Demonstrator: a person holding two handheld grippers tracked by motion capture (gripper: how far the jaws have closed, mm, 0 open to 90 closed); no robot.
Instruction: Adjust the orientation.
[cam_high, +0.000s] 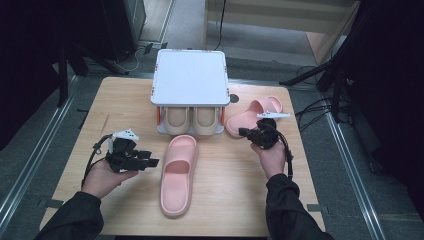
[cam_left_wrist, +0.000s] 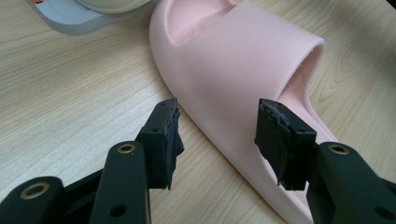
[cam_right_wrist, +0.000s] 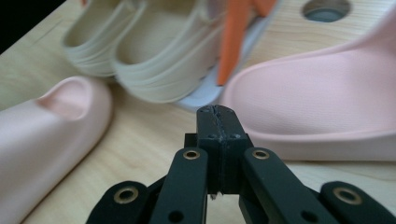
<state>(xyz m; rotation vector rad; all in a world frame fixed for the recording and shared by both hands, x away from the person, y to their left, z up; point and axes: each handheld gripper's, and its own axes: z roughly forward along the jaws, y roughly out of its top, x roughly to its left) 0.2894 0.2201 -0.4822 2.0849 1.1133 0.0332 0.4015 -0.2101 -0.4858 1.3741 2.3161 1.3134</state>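
Black jaws of the left gripper (cam_left_wrist: 217, 140) stand spread, straddling the side of the nearer pink slipper (cam_left_wrist: 243, 84) – pointing right across the table (cam_high: 125, 100). Right gripper (cam_right_wrist: 217, 126) – jaws pressed together, holding nothing – is raised just before the second pink slipper (cam_right_wrist: 327, 102). Two pink slippers lie loose; two beige slippers (cam_high: 192, 121) sit in one white rack (cam_high: 190, 75).
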